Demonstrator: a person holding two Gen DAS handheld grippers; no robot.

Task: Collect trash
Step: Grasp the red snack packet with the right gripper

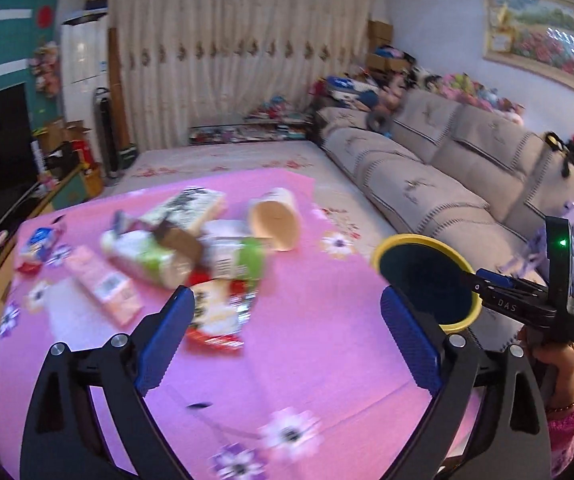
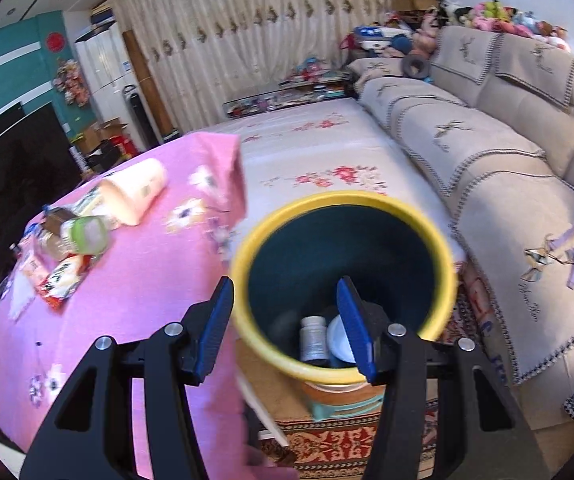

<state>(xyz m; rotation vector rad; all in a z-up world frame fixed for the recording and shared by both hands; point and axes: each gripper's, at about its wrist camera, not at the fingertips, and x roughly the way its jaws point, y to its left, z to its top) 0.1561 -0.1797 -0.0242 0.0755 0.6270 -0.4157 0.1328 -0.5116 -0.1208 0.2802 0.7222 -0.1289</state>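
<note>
1. Left gripper (image 1: 287, 320): jaws spread wide, nothing between them. It hangs over the pink flowered cloth (image 1: 327, 360) covering the worktop.
2. Right gripper (image 2: 287, 320): jaws clamped across the near rim of the bin (image 2: 443, 248), one blue finger outside the wall, the other inside. The bin has a yellow rim and a dark teal inside.
3. In the left wrist view the right gripper (image 1: 475, 286) shows from the side, holding the bin (image 1: 427, 280) off the right edge of the worktop, sofa side. A hand (image 1: 555, 364) grips its handle; pink sleeve below it.
4. Inside the bin: a small white bottle (image 2: 314, 338) and a white round piece (image 2: 339, 338) beside it, at the bottom.
5. Trash on the cloth, far left part, heaped close together: a red-and-white wrapper (image 1: 215, 316) nearest the left jaws, a pink carton (image 1: 105, 284), a green-and-white package (image 1: 143, 256), a tan paper cup (image 1: 275, 220) lying on its side, a blue-and-red packet (image 1: 37, 246) at the far left. Blurred; labels unreadable.
6. Beyond: grey sofa (image 1: 447, 184), pale curtain (image 1: 243, 52).
</note>
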